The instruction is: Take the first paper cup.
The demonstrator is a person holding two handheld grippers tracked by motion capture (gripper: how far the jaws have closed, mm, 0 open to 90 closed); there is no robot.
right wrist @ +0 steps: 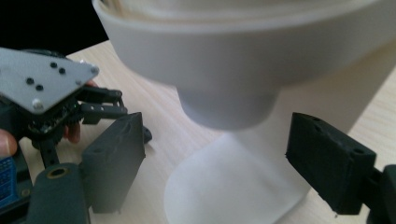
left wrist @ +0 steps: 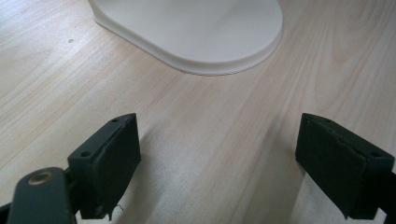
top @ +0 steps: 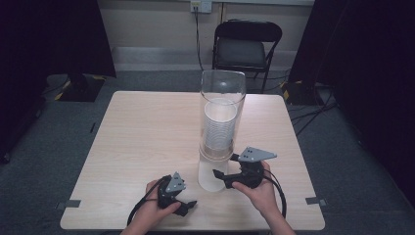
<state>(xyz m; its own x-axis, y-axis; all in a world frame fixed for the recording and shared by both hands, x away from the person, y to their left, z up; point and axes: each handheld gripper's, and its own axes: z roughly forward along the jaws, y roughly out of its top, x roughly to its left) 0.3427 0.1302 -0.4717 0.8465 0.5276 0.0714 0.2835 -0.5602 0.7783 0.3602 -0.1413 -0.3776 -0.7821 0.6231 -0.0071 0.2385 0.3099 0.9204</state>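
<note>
A pale wooden table (top: 147,142) spans the middle of the high view. Just right of its centre stands a tall clear cup dispenser (top: 221,127) holding a stack of white cups, on a white base (left wrist: 196,32). At lower right, the right gripper (top: 219,175) reaches in beside the dispenser's lower part, jaws partly apart and empty. At lower centre, the left gripper (top: 188,205) rests low over the table, jaws wide apart, holding nothing.
</note>
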